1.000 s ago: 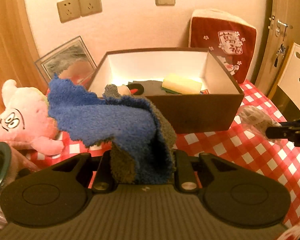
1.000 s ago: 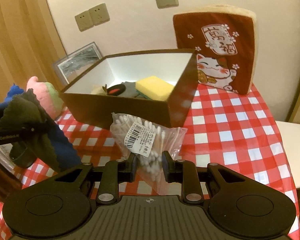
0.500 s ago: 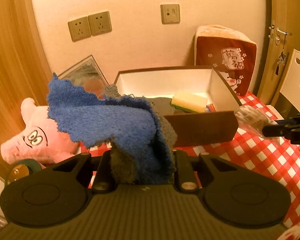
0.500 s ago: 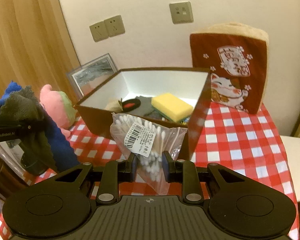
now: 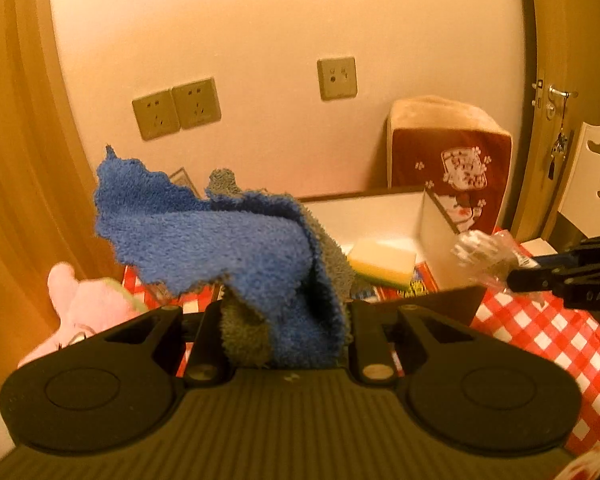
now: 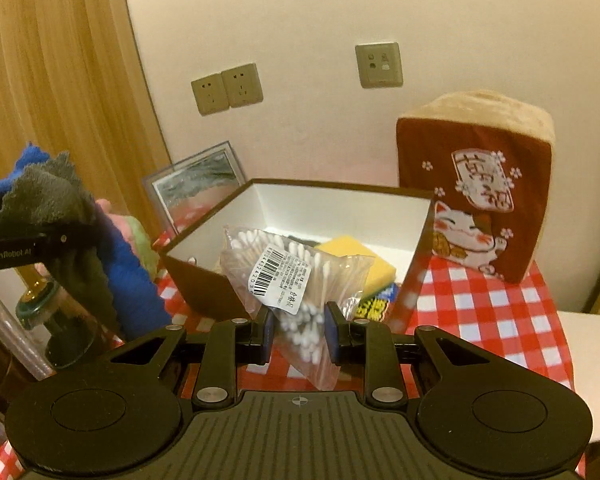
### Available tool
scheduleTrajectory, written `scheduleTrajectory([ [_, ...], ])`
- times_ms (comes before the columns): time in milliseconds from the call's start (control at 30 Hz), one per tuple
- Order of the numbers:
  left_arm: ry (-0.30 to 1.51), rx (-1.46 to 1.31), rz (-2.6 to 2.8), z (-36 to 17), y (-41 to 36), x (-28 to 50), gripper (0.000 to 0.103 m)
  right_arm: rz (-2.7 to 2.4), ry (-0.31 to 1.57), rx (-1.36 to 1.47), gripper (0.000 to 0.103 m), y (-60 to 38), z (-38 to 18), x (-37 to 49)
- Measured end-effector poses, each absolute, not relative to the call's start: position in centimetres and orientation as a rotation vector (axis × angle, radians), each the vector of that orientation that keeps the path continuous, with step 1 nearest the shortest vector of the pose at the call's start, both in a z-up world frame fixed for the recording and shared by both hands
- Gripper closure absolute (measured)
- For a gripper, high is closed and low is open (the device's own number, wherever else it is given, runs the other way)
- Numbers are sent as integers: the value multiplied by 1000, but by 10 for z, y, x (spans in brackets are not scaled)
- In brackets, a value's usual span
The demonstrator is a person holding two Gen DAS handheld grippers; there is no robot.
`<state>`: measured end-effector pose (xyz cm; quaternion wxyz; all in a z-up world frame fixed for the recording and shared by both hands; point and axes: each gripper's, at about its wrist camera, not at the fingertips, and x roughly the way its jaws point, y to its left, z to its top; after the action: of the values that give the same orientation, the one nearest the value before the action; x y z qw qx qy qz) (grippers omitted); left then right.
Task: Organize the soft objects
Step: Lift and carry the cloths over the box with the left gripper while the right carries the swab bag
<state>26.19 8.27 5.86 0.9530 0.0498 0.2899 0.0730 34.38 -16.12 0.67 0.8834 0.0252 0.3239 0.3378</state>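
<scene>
With the left gripper (image 5: 284, 320) clamped on a blue-and-grey towel (image 5: 228, 244) and the right gripper (image 6: 300, 330) pinching a cotton-swab bag (image 6: 296, 276) above the brown box (image 6: 204, 276), either limp load looked likely to snag its rim.

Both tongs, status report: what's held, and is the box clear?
Left tongs shut on blue-and-grey cloth. Right tongs shut on cotton swab bag. Box open, sponge inside. Nothing blocking.
</scene>
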Motion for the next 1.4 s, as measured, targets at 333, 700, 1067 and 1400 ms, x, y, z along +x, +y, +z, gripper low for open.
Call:
scheduleTrajectory([
  [333,536,135,138,82,83,300,84,695,642,47,77,-157,17,378],
  [700,561,158,124,76,87,355,84,685,636,57,77,-146,20,419],
  [1067,598,174,111,60,92,403,84,679,670,53,77,-130,5,454],
  [1400,589,180,87,61,91,432,84,655,702,55,77,-124,-10,475],
])
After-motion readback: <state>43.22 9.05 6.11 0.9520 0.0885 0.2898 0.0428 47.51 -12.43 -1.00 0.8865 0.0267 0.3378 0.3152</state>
